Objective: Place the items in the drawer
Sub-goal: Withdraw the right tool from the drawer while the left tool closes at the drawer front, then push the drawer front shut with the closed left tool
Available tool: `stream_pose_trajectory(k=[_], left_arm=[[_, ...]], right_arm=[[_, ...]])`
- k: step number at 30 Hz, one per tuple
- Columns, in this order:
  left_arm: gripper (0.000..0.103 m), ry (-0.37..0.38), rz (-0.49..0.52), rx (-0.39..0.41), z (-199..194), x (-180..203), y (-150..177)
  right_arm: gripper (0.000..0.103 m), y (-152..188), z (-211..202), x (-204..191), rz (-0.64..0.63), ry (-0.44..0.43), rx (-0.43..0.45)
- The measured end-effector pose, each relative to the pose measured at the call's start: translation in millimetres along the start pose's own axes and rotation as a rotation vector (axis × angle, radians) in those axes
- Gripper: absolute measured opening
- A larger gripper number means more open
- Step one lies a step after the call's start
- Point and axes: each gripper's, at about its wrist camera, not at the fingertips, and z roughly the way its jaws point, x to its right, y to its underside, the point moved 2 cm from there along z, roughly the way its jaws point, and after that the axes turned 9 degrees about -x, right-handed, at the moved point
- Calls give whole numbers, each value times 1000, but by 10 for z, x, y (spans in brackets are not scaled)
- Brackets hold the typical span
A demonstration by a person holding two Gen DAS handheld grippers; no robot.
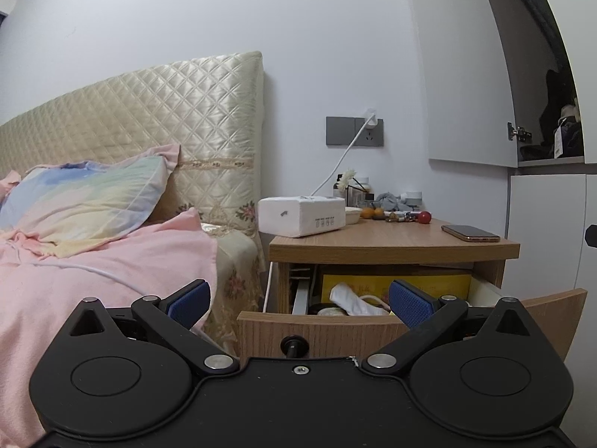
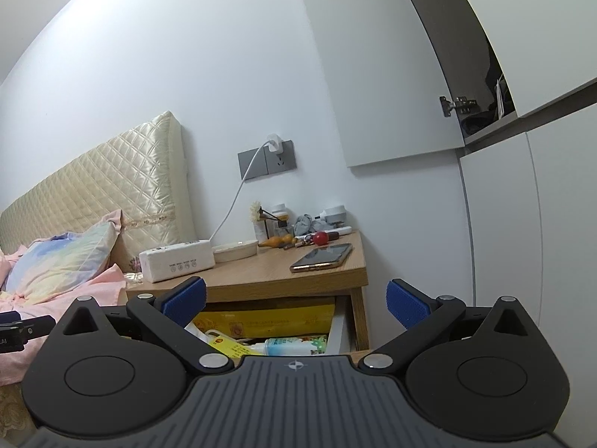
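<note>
The wooden nightstand's drawer (image 1: 335, 330) is pulled out, its black knob (image 1: 293, 345) just ahead of my left gripper (image 1: 300, 304), which is open and empty. Inside lie a yellow box (image 1: 395, 287), white tissue (image 1: 354, 300) and a small bottle (image 2: 287, 347). On the nightstand top (image 2: 261, 276) rest a phone (image 2: 322, 257), a white tissue pack (image 2: 177, 261), a white dish (image 2: 235, 250), a red ball (image 2: 321, 238) and small clutter. My right gripper (image 2: 296, 304) hangs open and empty above the drawer.
A bed with pink blanket (image 1: 93, 272), pastel pillow (image 1: 78, 201) and quilted headboard (image 1: 149, 112) lies left of the nightstand. A charger cable (image 2: 235, 201) runs from the wall socket. White wardrobe doors (image 2: 522, 242) stand right, one upper door ajar.
</note>
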Motion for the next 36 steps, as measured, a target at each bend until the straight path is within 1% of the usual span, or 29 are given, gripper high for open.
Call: stream_pose_trajectory(k=[8,12,16,18,20,21,22,23,24,26,27,29,31,33,36], left_arm=[[101,-15,1,-13,-6,-57,22],[99,-30,10,-19,0,-68,40],[99,-19,30,-9,-32,-55,37],[97,-20,40,1,-43,-44,34],[93,-16,43,3,-44,-38,37],[90,-13,41,1,-39,-36,41],[88,-11,37,-3,-30,-36,47],[83,-7,31,-10,-19,-37,54],[79,0,26,-19,-4,-37,63],[73,17,19,-31,21,-35,84],[71,26,13,-31,27,-37,94],[71,41,-2,-28,37,-40,109],[70,34,-2,-29,56,-27,120],[60,17,9,-40,82,-12,134],[54,7,-6,-63,134,-23,161]], right_arm=[[103,40,-80,-46,2,9,-11],[103,35,-75,-59,15,21,-14],[99,51,-44,-96,5,29,-23],[91,58,-36,-111,-2,24,-24],[70,63,-27,-122,-12,19,-31],[65,65,-23,-125,-17,17,-35],[55,68,-24,-126,-22,16,-36],[49,71,-27,-126,-25,18,-36],[46,74,-29,-125,-28,22,-37],[25,81,-25,-117,-35,33,-45],[21,88,-23,-111,-35,35,-49],[16,105,-17,-103,-36,34,-59],[9,122,-10,-100,-38,31,-69],[9,136,-1,-101,-39,23,-78],[9,153,5,-107,-41,23,-77]])
